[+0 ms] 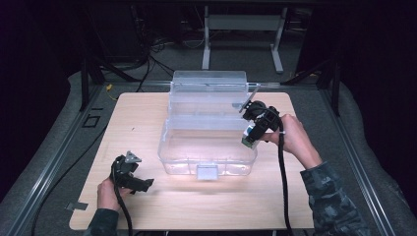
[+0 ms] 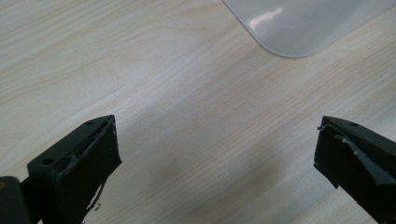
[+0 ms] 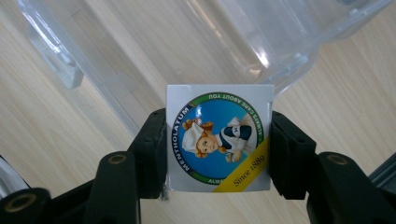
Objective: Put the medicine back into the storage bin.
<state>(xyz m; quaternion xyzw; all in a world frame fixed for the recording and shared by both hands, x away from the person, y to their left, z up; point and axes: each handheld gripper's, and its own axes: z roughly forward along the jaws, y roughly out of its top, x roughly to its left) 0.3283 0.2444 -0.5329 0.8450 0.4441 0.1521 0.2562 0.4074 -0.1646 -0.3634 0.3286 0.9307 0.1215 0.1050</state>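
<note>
A clear plastic box (image 1: 206, 147) with its lid raised behind it stands in the middle of the wooden table (image 1: 147, 118). My right gripper (image 1: 252, 137) hovers over the box's right rim, shut on a small Mentholatum box (image 3: 219, 142) with a white face and a blue round label; both jaws press its sides. The clear plastic box (image 3: 187, 56) lies just beyond it in the right gripper view. My left gripper (image 1: 140, 183) rests low at the front left of the table, open, with bare wood between its jaws (image 2: 215, 158).
A corner of the clear box (image 2: 299, 28) shows at the top of the left gripper view. A latch tab (image 1: 207, 172) sticks out from the box's front wall. Dark floor, cables and a metal stand lie beyond the table's far edge.
</note>
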